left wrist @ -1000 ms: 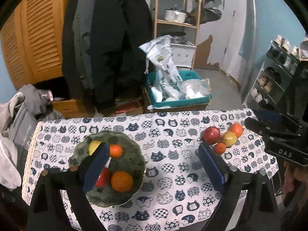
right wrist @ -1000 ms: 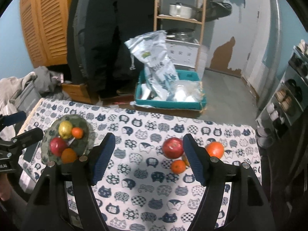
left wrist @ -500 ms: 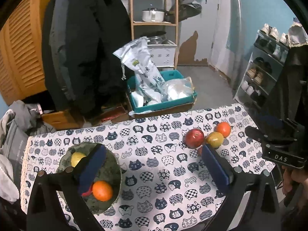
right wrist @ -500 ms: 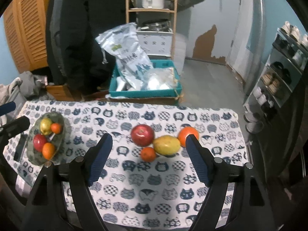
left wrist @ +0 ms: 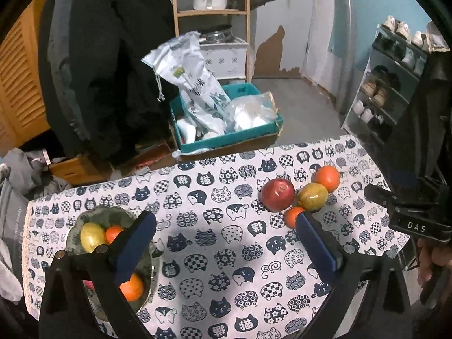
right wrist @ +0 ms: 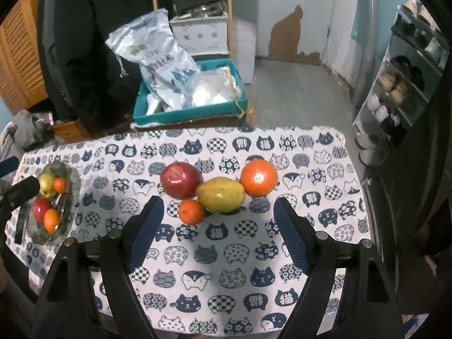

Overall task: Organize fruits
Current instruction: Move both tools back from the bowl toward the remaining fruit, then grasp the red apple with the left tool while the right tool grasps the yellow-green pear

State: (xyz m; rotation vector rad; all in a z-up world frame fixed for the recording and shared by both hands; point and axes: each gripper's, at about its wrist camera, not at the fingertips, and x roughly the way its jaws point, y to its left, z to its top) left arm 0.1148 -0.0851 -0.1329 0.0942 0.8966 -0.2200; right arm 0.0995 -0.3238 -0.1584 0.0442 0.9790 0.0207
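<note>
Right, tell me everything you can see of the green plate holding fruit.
The green plate is a shallow, mottled dark-green dish with a wavy rim, looking like glazed ceramic. It lies flat on the cat-print tablecloth near the table's left end. It holds four fruits: a yellow one, a small orange one, a red one and another orange one. In the left wrist view a gripper finger hides part of it; no gripper touches it.

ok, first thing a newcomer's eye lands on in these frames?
Probably the cluster of four loose fruits mid-table on the cat-print cloth: a red apple, a yellow-green mango, a big orange and a small tangerine, touching one another. Next, the green plate at the table's left edge, already holding four fruits. The right claw hangs empty just short of the cluster, jaws opening.
</note>
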